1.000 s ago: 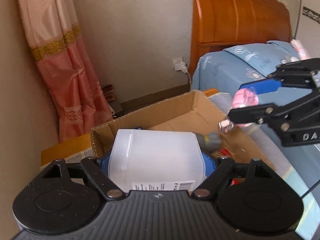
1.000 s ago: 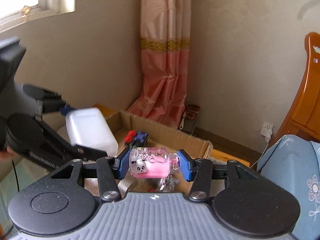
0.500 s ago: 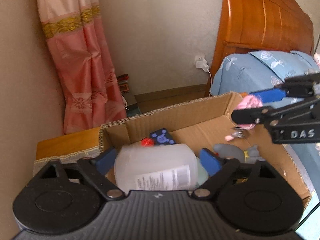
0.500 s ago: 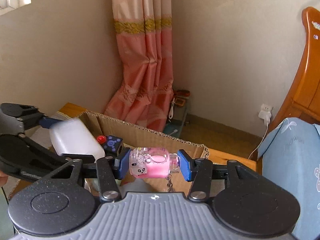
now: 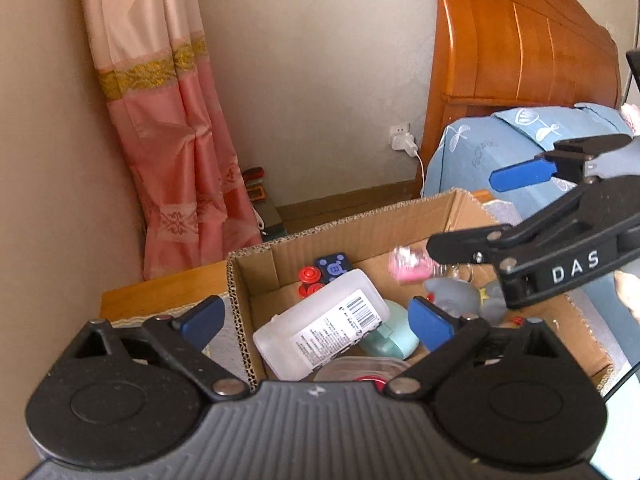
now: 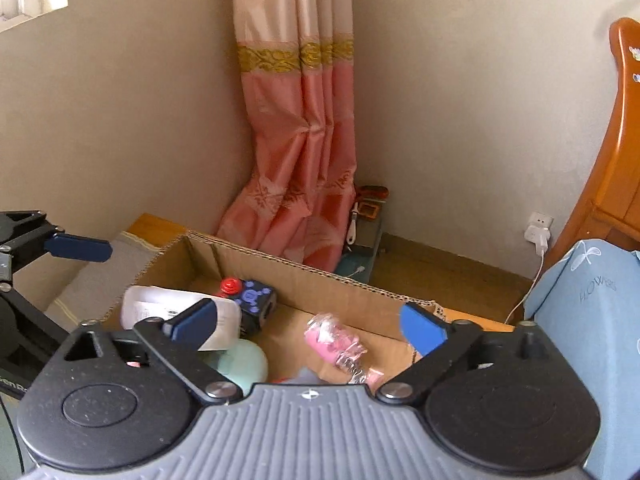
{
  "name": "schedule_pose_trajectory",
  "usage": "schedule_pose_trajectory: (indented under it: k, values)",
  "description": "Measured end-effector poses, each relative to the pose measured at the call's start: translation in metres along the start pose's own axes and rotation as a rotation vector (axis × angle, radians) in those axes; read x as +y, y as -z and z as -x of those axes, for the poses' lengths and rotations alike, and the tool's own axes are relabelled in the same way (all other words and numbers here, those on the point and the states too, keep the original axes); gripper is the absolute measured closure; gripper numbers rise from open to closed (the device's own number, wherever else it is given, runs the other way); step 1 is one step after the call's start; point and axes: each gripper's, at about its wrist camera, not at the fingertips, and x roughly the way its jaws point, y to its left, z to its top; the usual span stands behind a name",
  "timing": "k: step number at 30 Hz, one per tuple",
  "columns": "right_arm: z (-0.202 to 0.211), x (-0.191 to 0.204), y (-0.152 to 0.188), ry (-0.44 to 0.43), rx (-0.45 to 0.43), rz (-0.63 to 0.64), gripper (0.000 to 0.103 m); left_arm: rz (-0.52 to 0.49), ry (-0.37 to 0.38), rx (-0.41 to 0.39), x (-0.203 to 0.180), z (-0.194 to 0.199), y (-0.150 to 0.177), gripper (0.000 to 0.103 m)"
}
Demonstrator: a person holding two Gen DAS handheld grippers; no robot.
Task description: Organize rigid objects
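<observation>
Both of our grippers hang over the cardboard box [image 5: 360, 224], and both are letting go. The left gripper [image 5: 316, 320] has its jaws opening, already wide, with nothing pressed between the pads; the white bottle [image 5: 320, 328] lies below it inside the box, on its side, its long axis running slantwise from the near left corner up toward the far wall, where the red and blue toy [image 5: 324, 272] sits. The right gripper [image 6: 308, 324] also has its jaws opening, and the pink bottle charm [image 6: 334, 338] is blurred just under it, free of both pads, over the middle of the box floor with its key ring toward us. We judge that it is dropping or has only just landed. Beside the white bottle rests a mint green case [image 5: 390, 334], touching it on its right side. We think this pair of drops is as good as done, and what matters next is clearance: each gripper sits directly above the thing it let go, so a straight pull back and up should clear the box walls. Anything still to sort lies outside these views, so we cannot tell which hand is nearer to it.
</observation>
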Motion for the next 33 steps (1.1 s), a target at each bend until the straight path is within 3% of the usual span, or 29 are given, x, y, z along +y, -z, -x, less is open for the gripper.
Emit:
schedule_pose_trajectory:
  k: [9, 19, 25, 33]
  values:
    - [0.043, 0.024, 0.004, 0.034, -0.001, -0.012, 0.0, -0.004, -0.015, -0.077, -0.011, 0.055, 0.009, 0.003]
    - [0.123, 0.061, 0.03, 0.123, -0.017, 0.003, 0.0, -0.032, -0.059, -0.14, -0.04, 0.125, 0.037, 0.001]
    - [0.166, 0.078, 0.065, 0.224, -0.063, -0.001, 0.0, 0.063, -0.09, -0.15, -0.053, 0.156, 0.069, 0.001]
    - [0.18, 0.102, 0.133, 0.304, -0.022, -0.082, 0.0, 0.206, -0.155, -0.092, -0.071, 0.168, 0.118, 0.001]
